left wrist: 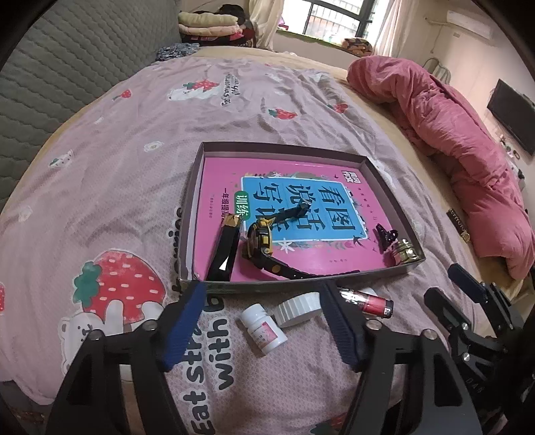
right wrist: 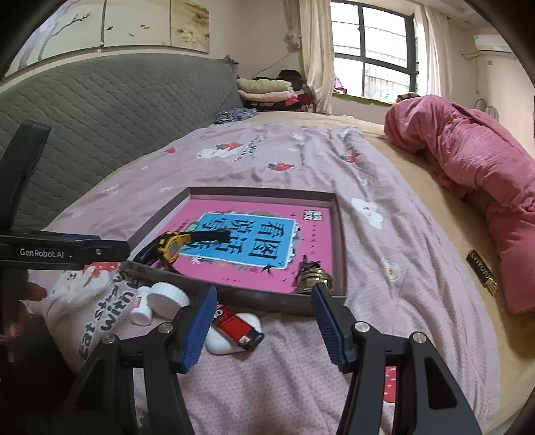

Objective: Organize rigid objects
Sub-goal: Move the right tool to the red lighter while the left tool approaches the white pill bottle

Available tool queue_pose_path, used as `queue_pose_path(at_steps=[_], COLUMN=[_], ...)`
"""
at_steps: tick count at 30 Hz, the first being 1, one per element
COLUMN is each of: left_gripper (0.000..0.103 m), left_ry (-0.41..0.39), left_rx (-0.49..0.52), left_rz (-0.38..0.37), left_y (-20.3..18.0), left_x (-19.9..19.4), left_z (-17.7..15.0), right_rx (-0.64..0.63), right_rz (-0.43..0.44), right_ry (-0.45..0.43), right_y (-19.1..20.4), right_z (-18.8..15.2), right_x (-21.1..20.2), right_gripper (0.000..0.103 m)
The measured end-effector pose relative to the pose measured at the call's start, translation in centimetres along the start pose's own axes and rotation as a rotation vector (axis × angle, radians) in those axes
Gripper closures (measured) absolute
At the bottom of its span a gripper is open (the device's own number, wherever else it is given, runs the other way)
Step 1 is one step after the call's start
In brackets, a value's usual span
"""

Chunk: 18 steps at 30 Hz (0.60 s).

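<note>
A shallow grey box tray [left wrist: 398,195] [right wrist: 339,234] lies on the bed with a pink book [left wrist: 301,264] [right wrist: 257,274] inside. On the book lie a black-and-yellow watch [left wrist: 259,239] [right wrist: 172,247], a black strap piece [left wrist: 225,252], a black hair clip [left wrist: 386,236] and a small gold-capped jar [left wrist: 406,251] [right wrist: 312,279]. In front of the tray lie a small white pill bottle [left wrist: 264,329] [right wrist: 142,306], a white ribbed lid [left wrist: 299,308] [right wrist: 169,296] and a red lighter [left wrist: 367,301] [right wrist: 235,326] on a white object [right wrist: 224,343]. My left gripper [left wrist: 264,297] is open above the bottle and lid. My right gripper [right wrist: 264,301] is open over the lighter.
The bed has a pink strawberry-print sheet [left wrist: 133,167] [right wrist: 384,254]. A rolled pink quilt [left wrist: 468,147] [right wrist: 478,174] lies along the right side. A grey padded headboard [right wrist: 100,110] stands at the left. Folded clothes [left wrist: 210,26] are stacked at the far end.
</note>
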<state>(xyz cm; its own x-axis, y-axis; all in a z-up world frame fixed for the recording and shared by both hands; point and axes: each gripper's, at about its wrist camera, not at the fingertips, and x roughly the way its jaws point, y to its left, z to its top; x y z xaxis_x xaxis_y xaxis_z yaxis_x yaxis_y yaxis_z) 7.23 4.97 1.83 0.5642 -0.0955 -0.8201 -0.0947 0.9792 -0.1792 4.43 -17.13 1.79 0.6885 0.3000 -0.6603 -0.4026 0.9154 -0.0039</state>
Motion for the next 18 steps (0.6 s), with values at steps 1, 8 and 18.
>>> queue_pose_path(at_steps=[1,8,18], left_gripper=[0.029,0.029,0.029], left_ry=[-0.001,0.019,0.058], left_rx=[-0.002,0.012,0.001], left_rz=[-0.005,-0.005,0.000], left_y=[0.0,-0.1,-0.1], left_x=[0.0,0.2,0.8], left_z=[-0.1,-0.9,-2.1], right_rx=[-0.004,-0.009,-0.006], right_rz=[0.007,0.023,0.040], right_ry=[0.004,0.020,0.058], right_y=[0.1,0.4,0.6], right_z=[0.0,-0.2,-0.7], right_x=[0.1,0.3,0.9], right_gripper=[0.044,0.044,0.043])
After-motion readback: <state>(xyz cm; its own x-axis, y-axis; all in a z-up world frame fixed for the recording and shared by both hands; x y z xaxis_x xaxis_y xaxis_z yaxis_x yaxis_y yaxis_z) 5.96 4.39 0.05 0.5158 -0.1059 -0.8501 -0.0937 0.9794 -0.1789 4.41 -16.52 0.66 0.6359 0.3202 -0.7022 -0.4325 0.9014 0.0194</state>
